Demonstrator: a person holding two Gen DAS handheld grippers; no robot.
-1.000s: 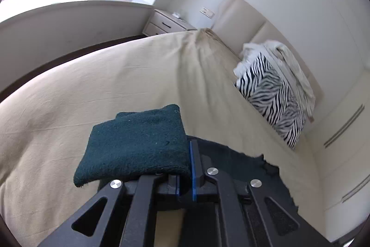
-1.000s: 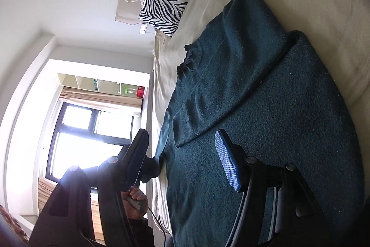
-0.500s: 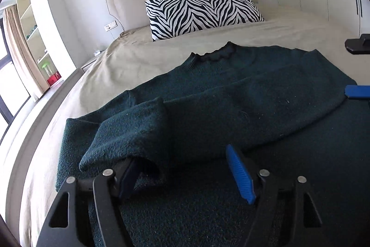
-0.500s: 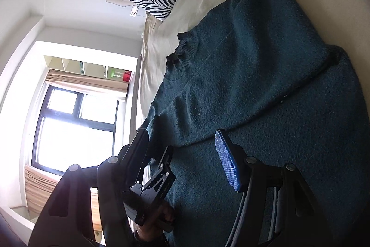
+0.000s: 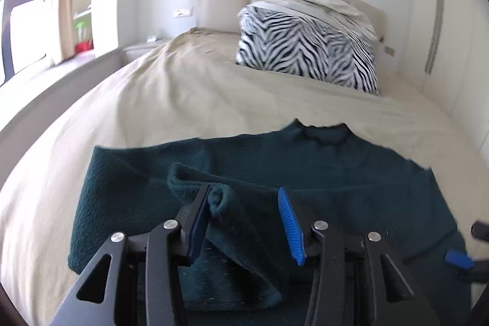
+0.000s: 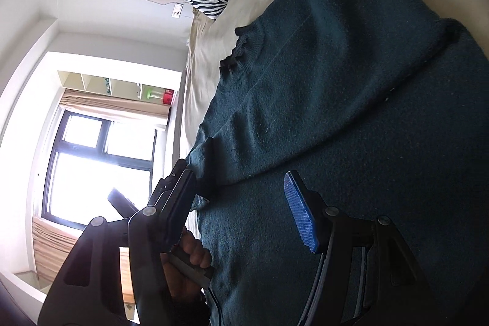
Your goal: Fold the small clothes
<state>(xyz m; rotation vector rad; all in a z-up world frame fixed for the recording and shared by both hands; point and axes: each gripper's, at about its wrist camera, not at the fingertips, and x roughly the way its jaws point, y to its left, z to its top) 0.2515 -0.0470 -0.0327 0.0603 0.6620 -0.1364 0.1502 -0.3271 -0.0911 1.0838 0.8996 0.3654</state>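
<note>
Since a second ago the left gripper (image 5: 244,222), then clamped on the folded sleeve and facing the window side, has swung round to face the headboard and let go; its jaws now stand spread, with the sleeve cuff (image 5: 218,200) lying loose against the inner face of the left-hand finger. Left wrist view: the dark green sweater (image 5: 336,173) lies flat on the bed (image 5: 183,100), collar at 12 o'clock toward the zebra pillow (image 5: 305,51), the sleeve laid across the body from 9 o'clock. A blue pad of the right gripper (image 5: 458,260) shows at 4 o'clock. Risk noted: the cuff touches the pad, so a careless withdrawal could drag the sleeve back off the body and undo the fold. Right wrist view: the right gripper (image 6: 244,210) hovers over the sweater's lower body with jaws spread and nothing between them; the left gripper and the hand (image 6: 189,252) holding it sit at 7 o'clock beside the hem. Risk noted: the knit is thick and limp, so a pinch taking only one layer would, in my judgement, leave the next fold skewed. The two tools are close and could collide.
</note>
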